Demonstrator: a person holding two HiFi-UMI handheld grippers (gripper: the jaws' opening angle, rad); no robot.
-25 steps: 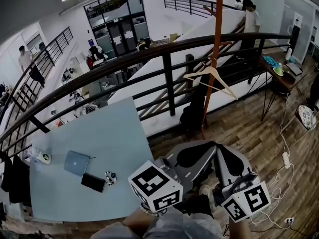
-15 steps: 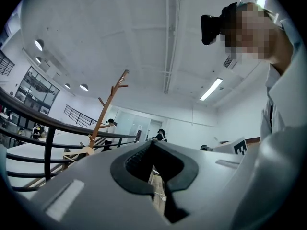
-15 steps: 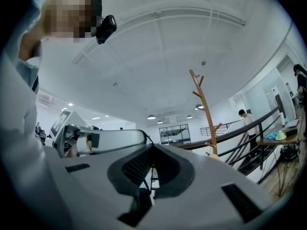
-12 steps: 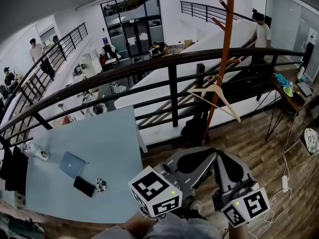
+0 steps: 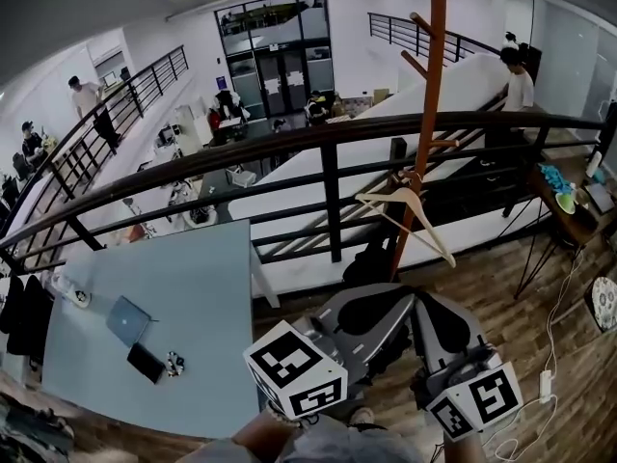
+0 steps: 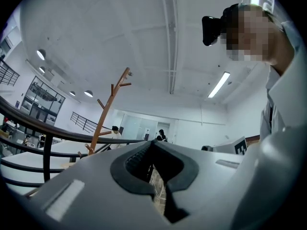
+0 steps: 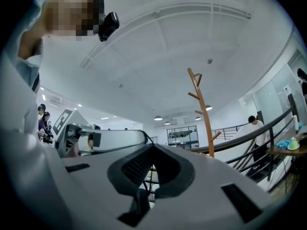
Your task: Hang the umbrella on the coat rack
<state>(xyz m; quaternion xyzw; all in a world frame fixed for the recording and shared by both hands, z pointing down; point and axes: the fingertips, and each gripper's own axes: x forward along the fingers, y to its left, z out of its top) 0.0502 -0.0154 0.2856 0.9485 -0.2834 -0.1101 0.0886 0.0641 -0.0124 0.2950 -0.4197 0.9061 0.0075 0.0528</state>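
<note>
Left tool (image 6: 152, 143) was clenched on nothing, its jaw tips meeting; right tool (image 7: 153, 146) was clenched the same way, also empty; both were held low and side by side, pointing toward the coat rack (image 5: 424, 114); the rack was a slim orange-brown wooden pole with short upward pegs, standing on the wood floor (image 5: 501, 297) just beside the dark railing (image 5: 328, 138), on its near side; a pale wooden hanger (image 5: 405, 205) hung from a low peg; a pale blue worktop (image 5: 193, 297) lay to the left.
</note>
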